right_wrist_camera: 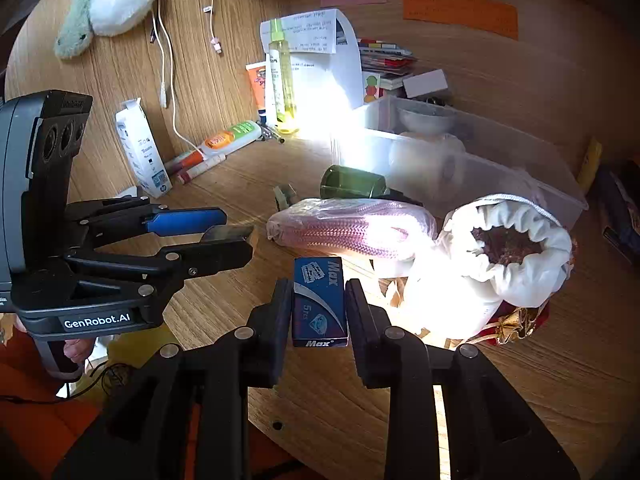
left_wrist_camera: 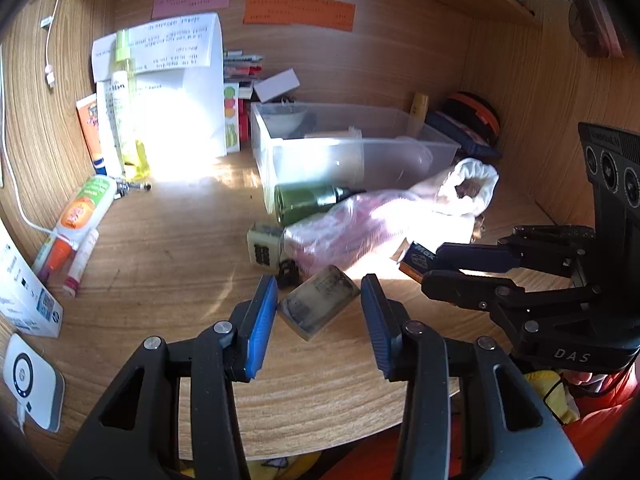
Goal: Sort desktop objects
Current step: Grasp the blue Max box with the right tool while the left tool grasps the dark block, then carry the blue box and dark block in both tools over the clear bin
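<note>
Both grippers are in over the wooden desk (left_wrist_camera: 168, 248), and the clear plastic bin (left_wrist_camera: 352, 152) at the back is the reference for everything here.

The right gripper (right_wrist_camera: 319, 304) has its two black pads pressed flat against the long sides of a blue Max staple box (right_wrist_camera: 319, 300), which sits out toward the desk's front edge from the bin, just in front of the pink bagged bundle (right_wrist_camera: 352, 228). The box's long axis runs straight along the fingers, its far end aimed at the bundle and the bin beyond. It looks like thin card, light and stiff, so squeezing the long sides near the middle seems the right hold; too hard a squeeze would likely dent it.

The left gripper (left_wrist_camera: 319, 308) stands with its blue pads well apart, straddling a small grimy rectangular block (left_wrist_camera: 319, 304) that lies flat on the desk, also on the bin's near side. Neither pad clearly touches it. The block lies askew, its long axis running diagonally across the gap rather than along the fingers. It looks rigid and fairly light, though what it is made of is hard to tell. I would take it across the short sides.
</note>
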`<state>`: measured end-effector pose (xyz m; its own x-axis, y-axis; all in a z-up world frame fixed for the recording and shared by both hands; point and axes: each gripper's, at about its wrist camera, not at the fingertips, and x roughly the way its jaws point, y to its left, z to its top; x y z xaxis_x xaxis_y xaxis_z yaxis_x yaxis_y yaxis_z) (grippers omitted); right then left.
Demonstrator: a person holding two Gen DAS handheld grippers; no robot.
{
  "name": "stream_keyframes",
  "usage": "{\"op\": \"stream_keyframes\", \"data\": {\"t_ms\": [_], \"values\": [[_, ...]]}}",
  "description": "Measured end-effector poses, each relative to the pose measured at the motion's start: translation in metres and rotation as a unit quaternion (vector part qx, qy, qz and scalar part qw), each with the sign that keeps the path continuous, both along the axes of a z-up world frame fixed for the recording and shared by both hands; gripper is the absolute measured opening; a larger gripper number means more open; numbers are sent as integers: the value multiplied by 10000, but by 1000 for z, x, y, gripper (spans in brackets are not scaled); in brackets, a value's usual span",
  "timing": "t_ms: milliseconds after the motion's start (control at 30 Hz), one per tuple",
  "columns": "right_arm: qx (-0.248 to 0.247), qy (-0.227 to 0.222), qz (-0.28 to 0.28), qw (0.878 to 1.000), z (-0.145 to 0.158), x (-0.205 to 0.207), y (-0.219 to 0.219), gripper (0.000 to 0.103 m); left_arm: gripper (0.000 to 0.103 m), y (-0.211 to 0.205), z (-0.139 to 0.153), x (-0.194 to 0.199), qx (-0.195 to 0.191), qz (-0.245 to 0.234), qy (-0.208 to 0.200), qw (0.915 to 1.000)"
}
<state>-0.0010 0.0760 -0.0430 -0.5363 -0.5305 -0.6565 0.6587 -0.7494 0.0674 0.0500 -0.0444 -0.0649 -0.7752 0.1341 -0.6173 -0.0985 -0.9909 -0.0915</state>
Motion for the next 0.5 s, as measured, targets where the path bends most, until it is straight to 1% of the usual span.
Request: {"op": "stream_keyframes", "data": {"t_ms": [267,500], "values": [[-303,230,-130,9992,26,-11,19,25,43,-5,24,-17,11,95,349,9993],[-499,480,-433,9967,46,-34,44,25,43,-8,40,-39,5,166,530,9985]]}}
